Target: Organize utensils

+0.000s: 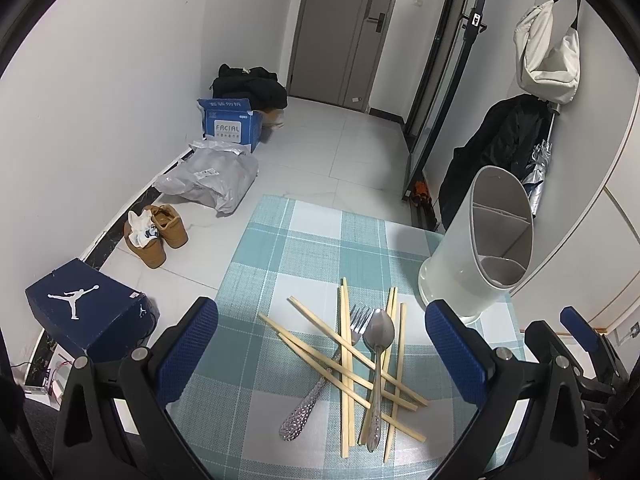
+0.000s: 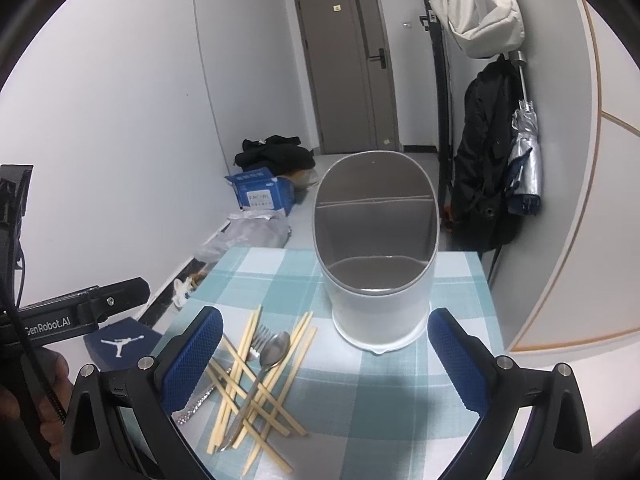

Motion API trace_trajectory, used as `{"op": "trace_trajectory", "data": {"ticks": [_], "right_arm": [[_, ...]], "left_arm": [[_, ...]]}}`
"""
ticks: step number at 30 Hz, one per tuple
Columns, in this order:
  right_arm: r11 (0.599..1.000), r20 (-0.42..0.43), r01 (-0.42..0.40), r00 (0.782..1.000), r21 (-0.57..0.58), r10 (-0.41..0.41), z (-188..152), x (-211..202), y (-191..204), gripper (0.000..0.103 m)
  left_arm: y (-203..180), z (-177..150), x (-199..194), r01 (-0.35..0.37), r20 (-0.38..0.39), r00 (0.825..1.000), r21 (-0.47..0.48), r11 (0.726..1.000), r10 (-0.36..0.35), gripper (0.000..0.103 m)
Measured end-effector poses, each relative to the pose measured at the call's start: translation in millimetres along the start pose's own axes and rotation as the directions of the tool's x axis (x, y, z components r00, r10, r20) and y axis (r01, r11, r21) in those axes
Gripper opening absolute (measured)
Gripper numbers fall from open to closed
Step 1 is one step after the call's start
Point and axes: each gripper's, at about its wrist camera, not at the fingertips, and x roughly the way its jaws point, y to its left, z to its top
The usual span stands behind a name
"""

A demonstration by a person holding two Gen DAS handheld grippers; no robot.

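A table covered with a teal checked cloth [image 1: 304,240] is seen in both wrist views. In the lower centre of the left wrist frame, a loose pile of utensils is lying on the cloth: several wooden chopsticks [image 1: 346,364] are crossed over each other, a fork [image 1: 320,384] with a textured handle is placed partly under them, and a spoon [image 1: 378,356] is laid on top with its bowl toward the upper part of the frame. The white utensil holder [image 1: 476,248] is standing upright at the right of the pile, near it but not touching, and its inside is divided into compartments in which nothing is seen.

The left gripper [image 1: 322,360] is held over the pile with its blue fingers widely spread, and nothing is gripped. The right gripper [image 2: 324,364] is also spread wide and nothing is held; in its view the holder [image 2: 376,264] is in the centre and the chopsticks [image 2: 256,380] are at lower left.

On the floor at the left of the left wrist frame, a dark blue shoebox [image 1: 86,312] and a pair of brown shoes [image 1: 160,234] are seen.
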Motion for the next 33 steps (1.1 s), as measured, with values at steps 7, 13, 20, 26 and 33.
{"op": "trace_trajectory", "data": {"ticks": [7,13,20,26,33], "right_arm": [[1.0,-0.005,0.0,1.0,-0.011,0.0,-0.8,0.4,1.9,0.103],[1.0,-0.022,-0.006,1.0,-0.004,0.006,0.2,4.3,0.7,0.103],[0.998,-0.085,-0.054,0.995,-0.025,0.052,-0.5,23.8,6.1,0.096],[0.992,-0.201,-0.098,0.976,-0.076,0.081,-3.2,59.1,20.3,0.082],[0.982,-0.391,-0.155,0.915,-0.106,0.102,-16.8,118.7,35.8,0.059]], "left_arm": [[4.3,1.4,2.0,0.004,-0.012,1.0,-0.015,1.0,-0.005,0.102],[10.2,4.3,7.1,0.008,-0.023,1.0,-0.042,0.999,-0.009,0.102],[31.9,8.1,26.9,0.005,-0.105,0.994,-0.152,0.988,-0.021,0.102],[57.4,14.8,46.9,-0.004,-0.168,0.985,-0.269,0.963,-0.043,0.102],[74.3,23.0,62.9,0.001,-0.203,0.976,-0.353,0.935,-0.078,0.102]]}}
